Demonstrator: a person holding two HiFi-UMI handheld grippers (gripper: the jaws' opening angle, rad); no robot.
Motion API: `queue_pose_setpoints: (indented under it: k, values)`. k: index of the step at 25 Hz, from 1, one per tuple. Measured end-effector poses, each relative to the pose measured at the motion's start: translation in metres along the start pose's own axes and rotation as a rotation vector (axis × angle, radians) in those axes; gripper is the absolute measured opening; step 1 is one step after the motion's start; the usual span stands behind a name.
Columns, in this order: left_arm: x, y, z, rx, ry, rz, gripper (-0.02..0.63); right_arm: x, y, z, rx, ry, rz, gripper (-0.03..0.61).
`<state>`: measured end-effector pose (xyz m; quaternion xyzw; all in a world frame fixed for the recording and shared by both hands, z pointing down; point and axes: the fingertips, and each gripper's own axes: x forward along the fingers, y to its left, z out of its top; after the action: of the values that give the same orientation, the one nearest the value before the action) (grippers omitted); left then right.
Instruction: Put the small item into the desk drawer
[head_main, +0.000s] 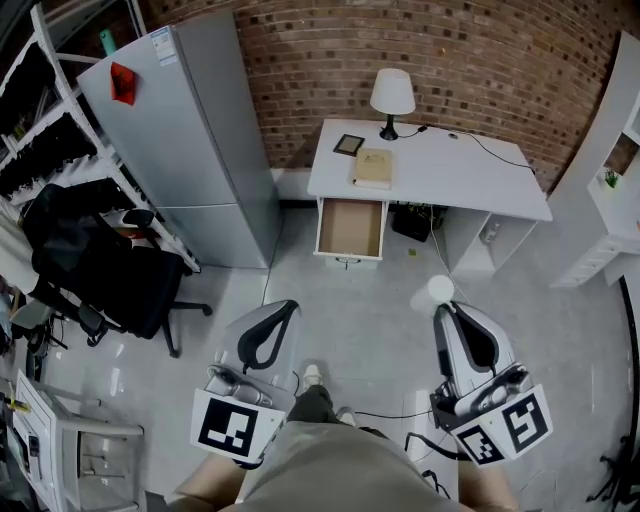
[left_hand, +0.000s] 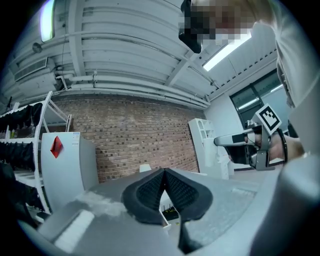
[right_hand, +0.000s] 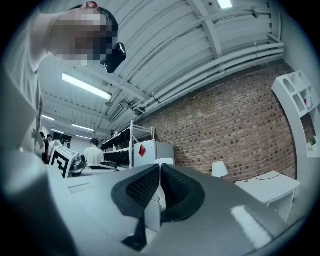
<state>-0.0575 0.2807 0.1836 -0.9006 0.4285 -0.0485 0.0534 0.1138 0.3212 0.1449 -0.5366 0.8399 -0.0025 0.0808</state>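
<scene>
Your right gripper pinches white item. Left gripper closed, holds nothing. Drawer open, well apart. Weak pinch: item may drop on floor.

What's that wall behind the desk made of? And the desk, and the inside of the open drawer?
The wall: brick, rough and matte; reddish-brown blocks with pale mortar lines.
The desk: smooth plain white top, probably painted or laminated board, though the look leaves that open.
The drawer inside: flat tan-brown bottom, likely bare wood or fibreboard; no grain shows from here.
</scene>
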Motion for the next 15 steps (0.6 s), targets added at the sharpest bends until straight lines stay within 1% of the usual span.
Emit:
queue_pose_setpoints:
  k: [7, 15]
  values:
    - [0.020, 0.011, -0.017, -0.001, 0.008, 0.004, 0.002, 0.024, -0.013, -0.019, 0.008, 0.016, 0.016, 0.011]
    - [0.072, 0.047, -0.032, -0.006, 0.019, -0.012, 0.002, 0.080, -0.040, -0.040, 0.020, 0.037, 0.007, 0.011]
